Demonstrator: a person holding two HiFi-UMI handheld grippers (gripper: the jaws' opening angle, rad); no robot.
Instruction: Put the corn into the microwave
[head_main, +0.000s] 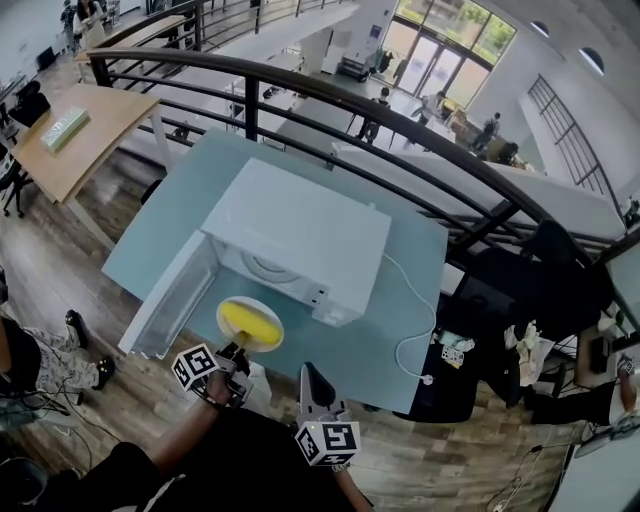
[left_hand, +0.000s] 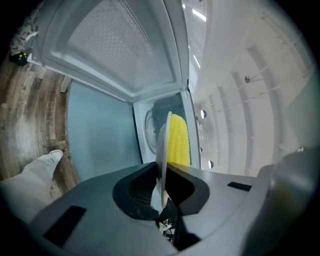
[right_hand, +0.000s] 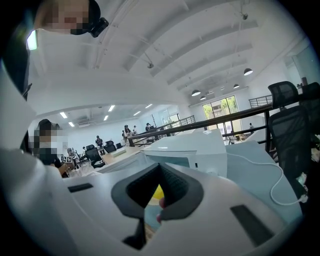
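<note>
**Op:** My left gripper (head_main: 238, 350) has its jaws pinched on the near rim of a white plate (head_main: 275, 330). The corn (head_main: 248, 322) lies on that plate, in front of the microwave (head_main: 300, 225) and level with its open mouth.

**Spotter:** And the other one?

**Op:** The right gripper (head_main: 312, 385) hangs back by my body. Its jaws are drawn together with nothing between them.

**Spotter:** How do you reckon the load behaves?

**Op:** I'd say the plate is stiff, glazed and slick, and breakable if it knocks the frame. The cob looks light but round, so I expect it to roll if I tip the plate. In the left gripper view the plate (left_hand: 162, 150) shows edge-on with the corn (left_hand: 179, 140) to one side of it. I hold one rim only, so the far side can sag. I'd carry it flat and leave the cob untouched.

**Spotter:** Clearances?

**Op:** The door (head_main: 170, 300) swings out to the left, just beside the plate. The cavity opening looks a little wider than the plate. The table (head_main: 190, 200) has bare room in front, and its near edge is right under my grippers. The cable (head_main: 420, 320) trails off right, well apart.
</note>
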